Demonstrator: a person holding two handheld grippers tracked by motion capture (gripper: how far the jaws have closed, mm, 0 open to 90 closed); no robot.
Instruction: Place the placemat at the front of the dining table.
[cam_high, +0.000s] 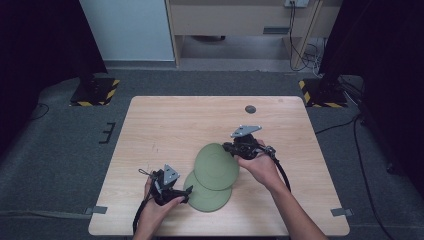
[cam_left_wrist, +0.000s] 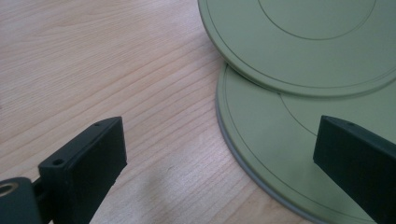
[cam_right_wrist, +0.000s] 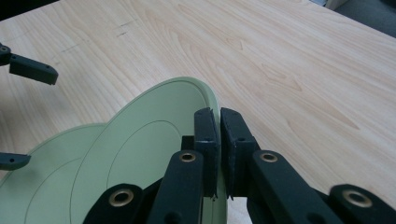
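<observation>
Two green plates on a wooden table (cam_high: 165, 120), with a gripper at each. The upper plate (cam_high: 216, 165) is pinched at its far rim by the right gripper (cam_high: 233, 148); in the right gripper view we see its jaws closed on the thin edge of that plate (cam_right_wrist: 154, 140), one pad on each face. The plate hangs tilted, its gripped side raised, its near side overlapping the lower plate (cam_high: 206, 196), which lies flat near the front of the table. The left gripper (cam_high: 184, 198) sits beside the lower plate's left edge; in the left gripper view we see its jaws spread wide with nothing between the pads, one over bare wood and one over the lower plate (cam_left_wrist: 275, 140).

We judge the plates to be stiff and fairly light, probably hard plastic, with a smooth matte face that could slide between the pads. A rim grip carries the plate's whole weight at one edge, so the plate may swing or slip if tilted steeply. We would keep the pads well onto the flat band inside the rim. The raised lip there gives some purchase. For the lower plate, lying flat, the exposed left edge looks to us the only place to take hold.
</observation>
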